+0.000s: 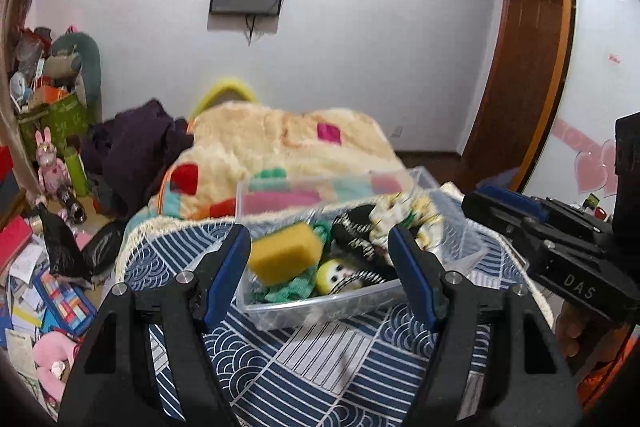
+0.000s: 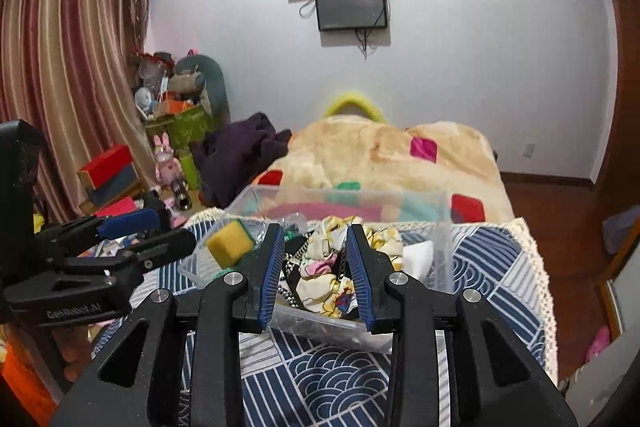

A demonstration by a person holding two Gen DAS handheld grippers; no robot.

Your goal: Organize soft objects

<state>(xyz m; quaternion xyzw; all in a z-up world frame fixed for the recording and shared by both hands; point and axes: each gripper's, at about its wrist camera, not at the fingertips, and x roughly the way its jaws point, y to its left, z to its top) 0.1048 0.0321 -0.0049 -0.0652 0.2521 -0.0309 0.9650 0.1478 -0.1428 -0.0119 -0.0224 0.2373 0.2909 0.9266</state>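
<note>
A clear plastic box (image 1: 352, 301) (image 2: 444, 227) stands on a blue-and-white patterned cloth (image 1: 304, 359) (image 2: 320, 367). In it lie a yellow sponge (image 1: 286, 253) (image 2: 229, 242), a green cloth (image 1: 286, 291), a yellow doll face (image 1: 334, 273), a black-and-white soft toy (image 1: 354, 231) and a floral cloth (image 1: 404, 217) (image 2: 324, 279). My left gripper (image 1: 320, 239) is open and empty, just in front of the box. My right gripper (image 2: 316, 239) is open and empty over the box's near edge, its fingers on either side of the floral cloth. Each gripper shows in the other's view (image 1: 532, 223) (image 2: 132, 231).
A fluffy cream blanket (image 1: 280, 143) (image 2: 392, 155) with coloured patches lies behind the box, with a dark purple garment (image 1: 136, 147) (image 2: 240, 151) to its left. Toys, boxes and papers (image 1: 48, 267) clutter the floor at left. A wooden wardrobe (image 1: 532, 67) stands at right.
</note>
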